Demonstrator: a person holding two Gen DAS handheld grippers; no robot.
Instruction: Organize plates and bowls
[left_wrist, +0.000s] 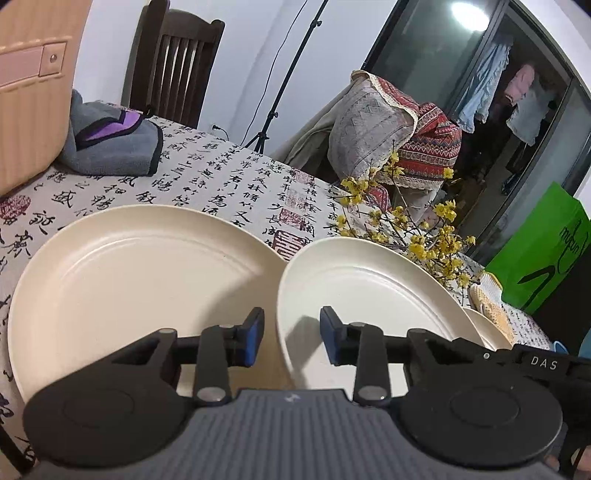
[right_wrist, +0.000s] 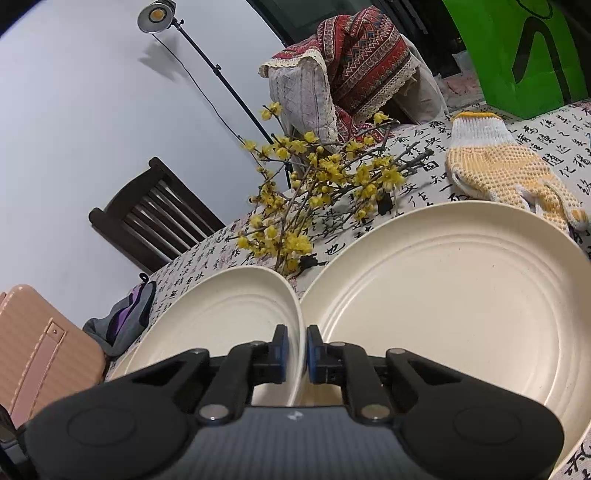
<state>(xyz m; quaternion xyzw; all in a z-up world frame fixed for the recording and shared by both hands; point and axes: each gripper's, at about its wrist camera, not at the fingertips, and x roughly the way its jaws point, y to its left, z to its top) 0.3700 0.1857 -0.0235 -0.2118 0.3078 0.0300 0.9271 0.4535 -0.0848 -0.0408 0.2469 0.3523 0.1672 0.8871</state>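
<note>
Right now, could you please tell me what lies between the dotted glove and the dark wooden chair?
Yellow flowering branches lie in that stretch, between the glove and the chair, as the right wrist view shows.

flower sprigs (right_wrist: 317, 192) | knit glove (right_wrist: 506, 166) | green bag (left_wrist: 543, 251) | wooden chair (left_wrist: 173, 59)

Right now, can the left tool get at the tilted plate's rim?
Likely yes. The tilted plate has its near rim standing inside the open left tool, with nothing else in the gap. The pads do not look to be touching it yet.
</note>
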